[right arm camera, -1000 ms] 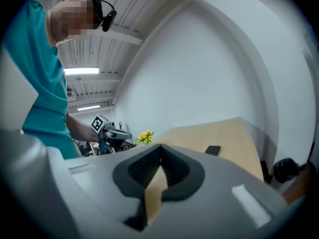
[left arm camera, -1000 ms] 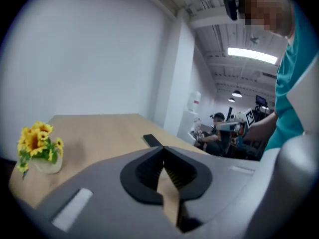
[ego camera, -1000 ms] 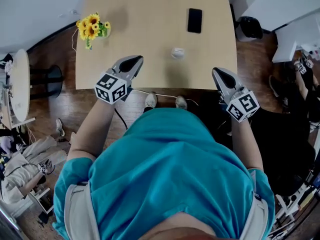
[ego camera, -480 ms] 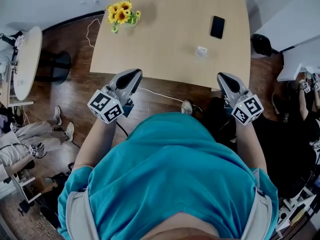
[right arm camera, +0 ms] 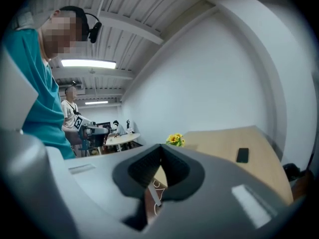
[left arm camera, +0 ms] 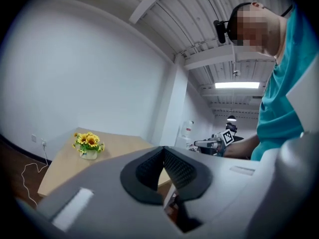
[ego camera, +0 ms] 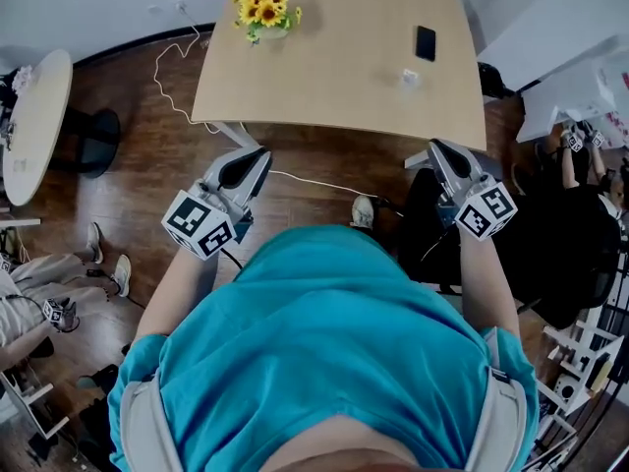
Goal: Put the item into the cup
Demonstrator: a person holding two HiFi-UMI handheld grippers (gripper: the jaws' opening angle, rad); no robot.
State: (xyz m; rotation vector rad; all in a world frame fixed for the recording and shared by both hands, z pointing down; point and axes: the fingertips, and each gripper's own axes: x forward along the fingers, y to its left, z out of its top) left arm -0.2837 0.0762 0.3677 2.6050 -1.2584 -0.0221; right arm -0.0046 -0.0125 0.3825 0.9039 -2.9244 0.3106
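Observation:
A light wooden table (ego camera: 334,77) stands ahead of me in the head view. On it, near the right side, sits a small pale object (ego camera: 410,78), too small to tell what it is. My left gripper (ego camera: 257,153) hangs over the wooden floor short of the table's near edge, jaws shut and empty. My right gripper (ego camera: 439,148) hovers just before the table's near right corner, also shut with nothing in it. In the left gripper view the left gripper (left arm camera: 163,148) has its ribbed pads meeting. The right gripper (right arm camera: 160,146) looks the same in its own view.
A pot of sunflowers (ego camera: 265,13) stands at the table's far left and a black phone (ego camera: 425,42) lies at its far right. A white cable (ego camera: 172,77) trails over the floor. A round white table (ego camera: 29,126) is at left, dark furniture (ego camera: 560,254) at right.
The table has drawn away toward the top of the head view. Both grippers, earlier over its near edge, now hang over the floor in front of it. Jaws stay shut.

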